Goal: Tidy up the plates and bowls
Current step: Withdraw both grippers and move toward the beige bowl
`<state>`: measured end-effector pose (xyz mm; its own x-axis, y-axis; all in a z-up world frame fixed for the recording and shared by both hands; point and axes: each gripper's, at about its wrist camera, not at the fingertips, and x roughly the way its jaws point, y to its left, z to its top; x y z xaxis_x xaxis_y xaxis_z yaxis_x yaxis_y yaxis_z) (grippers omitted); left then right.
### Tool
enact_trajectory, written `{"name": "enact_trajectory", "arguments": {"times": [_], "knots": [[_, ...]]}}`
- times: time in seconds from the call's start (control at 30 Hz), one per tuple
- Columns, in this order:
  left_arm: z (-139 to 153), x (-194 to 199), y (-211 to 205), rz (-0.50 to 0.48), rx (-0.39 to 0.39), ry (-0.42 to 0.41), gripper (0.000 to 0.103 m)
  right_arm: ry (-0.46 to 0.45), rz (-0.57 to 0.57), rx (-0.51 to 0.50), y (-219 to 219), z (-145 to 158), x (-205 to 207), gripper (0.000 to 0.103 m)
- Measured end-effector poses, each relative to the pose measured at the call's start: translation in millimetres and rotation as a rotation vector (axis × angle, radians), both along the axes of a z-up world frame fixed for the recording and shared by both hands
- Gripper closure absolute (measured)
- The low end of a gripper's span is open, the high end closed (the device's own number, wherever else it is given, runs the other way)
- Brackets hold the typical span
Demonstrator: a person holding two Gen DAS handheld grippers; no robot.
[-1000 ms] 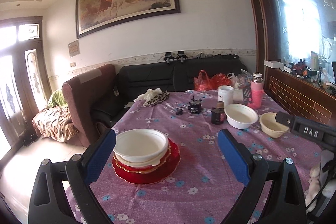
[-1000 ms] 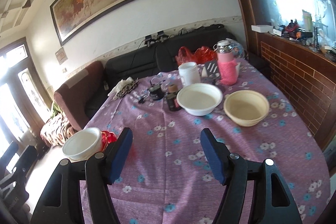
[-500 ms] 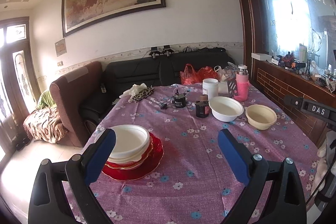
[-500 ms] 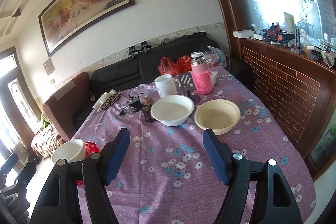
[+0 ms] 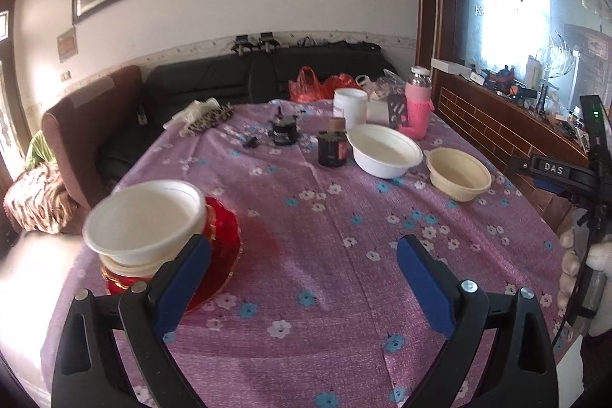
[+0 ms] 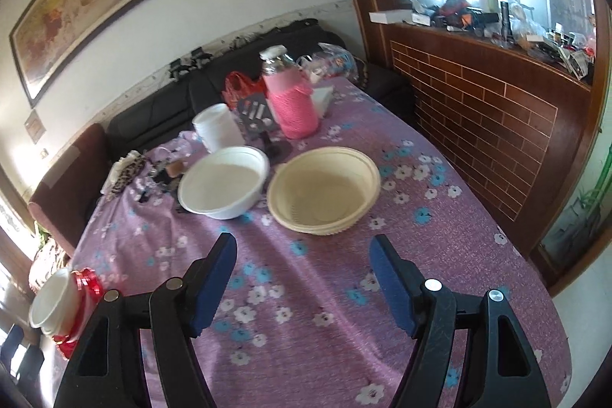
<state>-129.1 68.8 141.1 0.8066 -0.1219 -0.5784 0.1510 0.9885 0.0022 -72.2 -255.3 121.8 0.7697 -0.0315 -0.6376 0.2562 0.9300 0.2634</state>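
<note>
A white bowl [image 5: 145, 220] tops a stack on red plates [image 5: 223, 236] at the table's left; the stack also shows in the right wrist view [image 6: 57, 304]. A second white bowl [image 5: 386, 150] [image 6: 223, 180] and a cream bowl [image 5: 459, 173] [image 6: 323, 188] sit side by side further right. My left gripper [image 5: 304, 257] is open and empty, its left finger just in front of the stack. My right gripper [image 6: 304, 255] is open and empty, a short way in front of the cream bowl.
A purple flowered cloth [image 5: 325, 255] covers the table. At its far end stand a pink-sleeved bottle [image 6: 290, 98], a white tub [image 6: 218, 130], dark jars [image 5: 331, 148] and red bags [image 5: 310, 88]. A sofa [image 5: 214, 83] lies behind, a brick-patterned counter [image 6: 478, 109] to the right.
My right gripper has moved forward and right, closer to the cream and white bowls. My left gripper has shifted right and closer to the table, leaving the stack at its left finger.
</note>
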Motion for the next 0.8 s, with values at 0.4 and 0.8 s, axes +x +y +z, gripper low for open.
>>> {"name": "enact_trajectory", "arguments": {"times": [0.4, 0.8], "knots": [[-13, 36, -13, -0.036, -0.061, -0.008, 0.005, 0.057, -0.019, 0.013, -22, -33, 37, 0.027], [-19, 104, -92, -0.128, -0.051, 0.063, 0.005, 0.072, -0.092, 0.071, -75, -54, 63, 0.027]]}}
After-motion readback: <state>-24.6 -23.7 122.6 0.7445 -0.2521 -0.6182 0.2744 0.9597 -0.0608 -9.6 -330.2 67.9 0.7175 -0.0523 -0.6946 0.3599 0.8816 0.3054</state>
